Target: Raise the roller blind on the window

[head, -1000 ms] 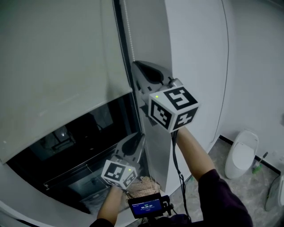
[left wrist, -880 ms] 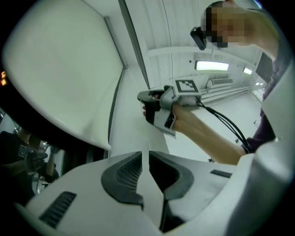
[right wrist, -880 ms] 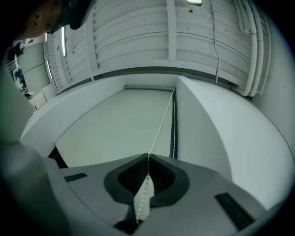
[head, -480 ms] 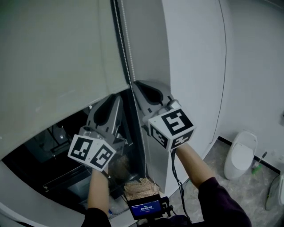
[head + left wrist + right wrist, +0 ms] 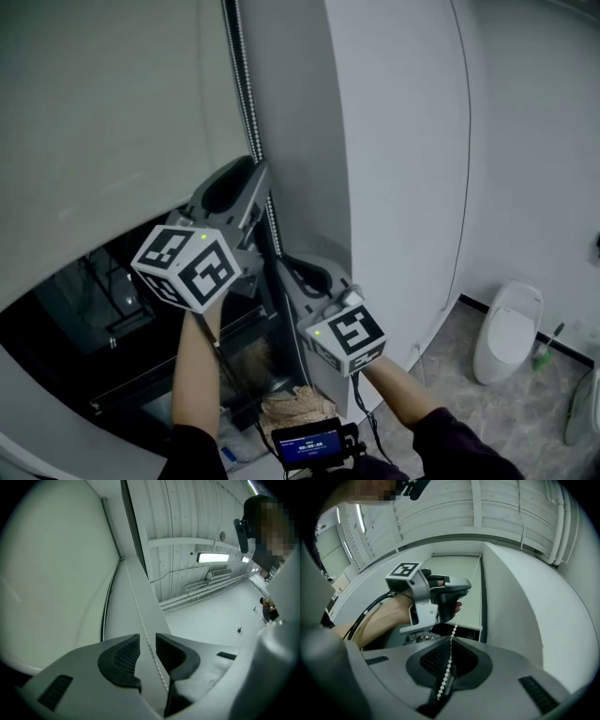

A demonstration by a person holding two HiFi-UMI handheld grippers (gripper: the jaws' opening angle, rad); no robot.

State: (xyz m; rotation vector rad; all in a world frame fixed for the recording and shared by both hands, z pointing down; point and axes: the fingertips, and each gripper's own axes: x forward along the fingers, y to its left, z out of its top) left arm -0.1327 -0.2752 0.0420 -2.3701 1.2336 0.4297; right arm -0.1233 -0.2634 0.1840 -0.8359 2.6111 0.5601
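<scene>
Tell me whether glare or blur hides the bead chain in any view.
Head view: even light, bead chain thin but legible beside the roller blind. Left gripper view: ceiling lamp flares at upper right, fisheye bends straight lines, chain sharp. Right gripper view: dark vignetted corners, chain crisp.

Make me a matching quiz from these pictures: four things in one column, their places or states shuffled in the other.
1 left gripper
2 right gripper
3 roller blind
4 toilet

A shut on the bead chain
B white, lower right of the head view
C jaws apart around the bead chain
D covers the window's upper part

Pairs: 1-C, 2-A, 3-D, 4-B.
Left jaws have just been opening, bead chain loose between them.
</scene>
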